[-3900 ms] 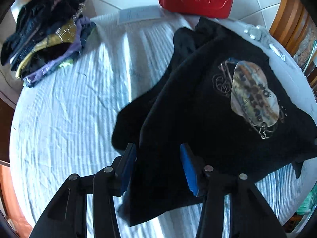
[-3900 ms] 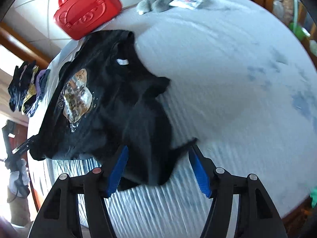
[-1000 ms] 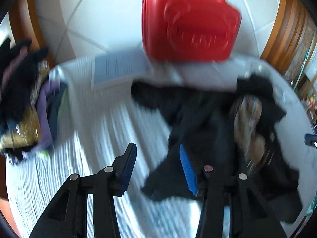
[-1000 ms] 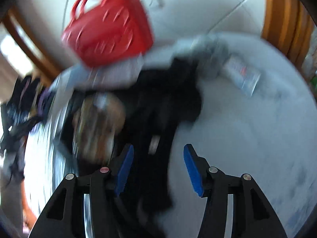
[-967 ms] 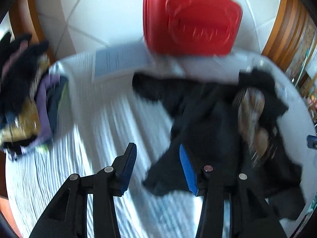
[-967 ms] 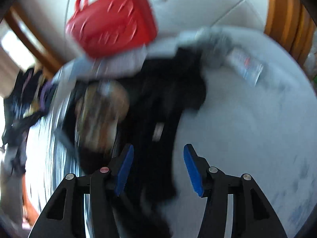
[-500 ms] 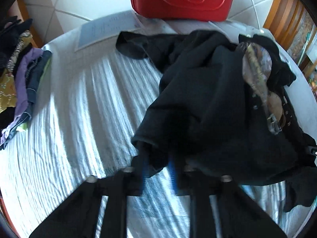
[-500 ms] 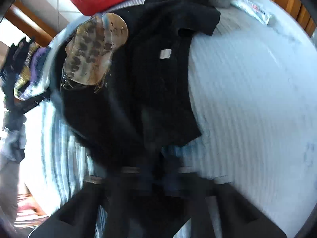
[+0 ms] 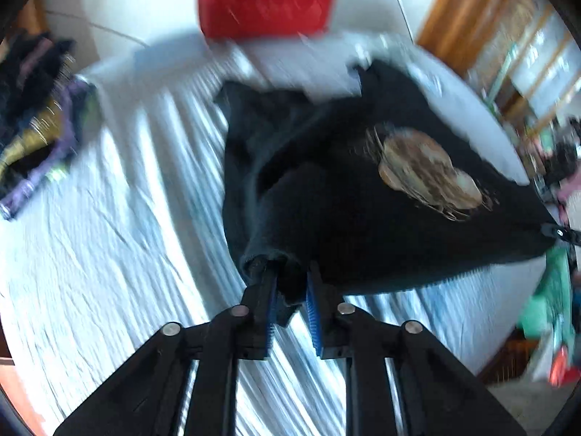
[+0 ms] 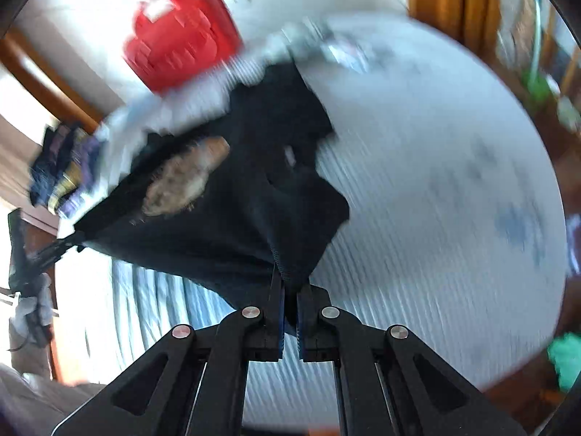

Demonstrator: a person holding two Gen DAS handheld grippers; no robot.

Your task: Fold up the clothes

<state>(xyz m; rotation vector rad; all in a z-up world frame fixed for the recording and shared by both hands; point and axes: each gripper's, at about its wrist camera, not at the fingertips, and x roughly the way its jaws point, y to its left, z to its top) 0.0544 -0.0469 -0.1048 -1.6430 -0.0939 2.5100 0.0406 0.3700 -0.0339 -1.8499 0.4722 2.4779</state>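
A black t-shirt (image 9: pixel 345 196) with a brown heart-shaped print hangs stretched between my two grippers above the white striped table (image 9: pixel 109 254). My left gripper (image 9: pixel 290 290) is shut on one bunched corner of the shirt. My right gripper (image 10: pixel 288 290) is shut on the other corner (image 10: pixel 283 254). The shirt (image 10: pixel 232 210) is lifted and taut, its far edge trailing on the table. The right gripper's tip (image 9: pixel 555 232) shows at the shirt's far corner in the left wrist view. Both views are motion-blurred.
A red plastic case (image 9: pixel 265 0) stands at the table's back edge, also in the right wrist view (image 10: pixel 178 54). A pile of dark and purple clothes (image 9: pixel 32 116) lies at the left. Small items (image 10: pixel 341 51) lie near the far edge. Wooden chairs (image 9: pixel 468 18) stand around.
Both grippers closed on the shirt's corners and lifted it off the table. The shirt now hangs stretched between them instead of lying crumpled.
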